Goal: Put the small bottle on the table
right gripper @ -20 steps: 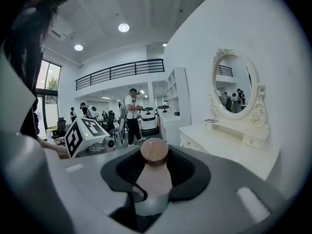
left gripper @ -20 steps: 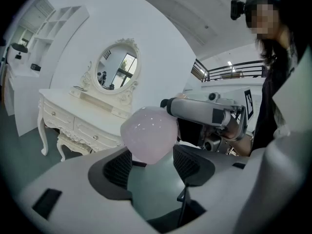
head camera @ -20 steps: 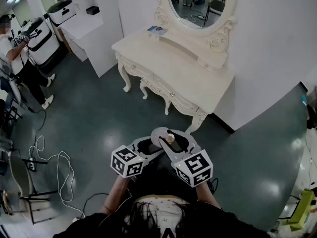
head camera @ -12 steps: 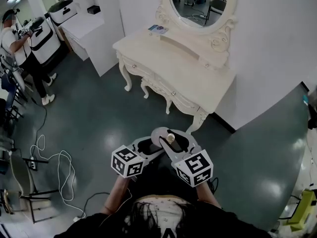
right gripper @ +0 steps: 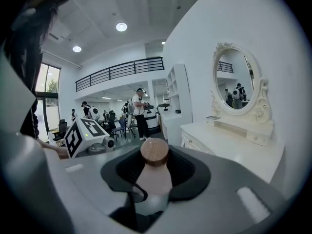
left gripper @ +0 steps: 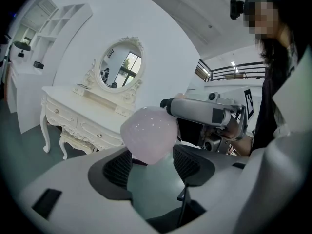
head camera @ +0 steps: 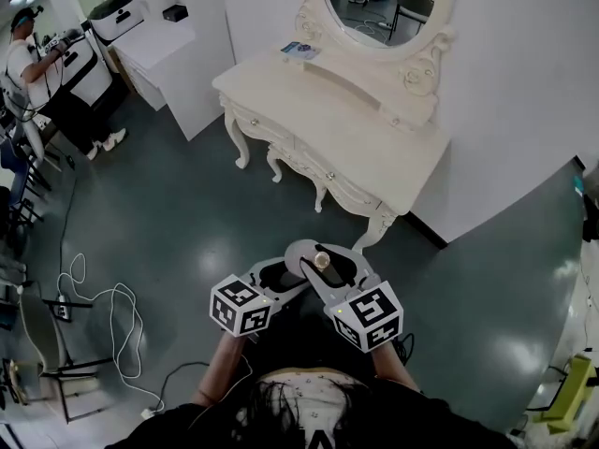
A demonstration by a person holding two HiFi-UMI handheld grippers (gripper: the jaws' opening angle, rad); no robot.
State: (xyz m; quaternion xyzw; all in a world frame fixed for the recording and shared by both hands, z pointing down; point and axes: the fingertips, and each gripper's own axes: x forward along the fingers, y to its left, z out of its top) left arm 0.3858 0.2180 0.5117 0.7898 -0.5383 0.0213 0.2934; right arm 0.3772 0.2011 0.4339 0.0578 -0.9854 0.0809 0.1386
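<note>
My right gripper (head camera: 323,256) is shut on a small pale pink bottle (head camera: 321,260) with a round wooden cap. I hold it low, close to my body, above the green floor. In the right gripper view the bottle (right gripper: 155,172) stands between the dark pads, cap pointing away. My left gripper (head camera: 273,274) is beside it on the left, open and empty. In the left gripper view the bottle's rounded base (left gripper: 148,134) sits just past the tips. The white dressing table (head camera: 346,129) stands ahead by the wall, a stride away.
An oval mirror (head camera: 384,3) rises at the back of the table, and a small card (head camera: 299,51) lies at its far left corner. A white cabinet (head camera: 168,59) stands left of it. White cables (head camera: 103,307) trail on the floor. A person (head camera: 37,59) works at far left.
Both grippers and the bottle stay where they were. The person at far left has shifted a little toward the top of the view.
</note>
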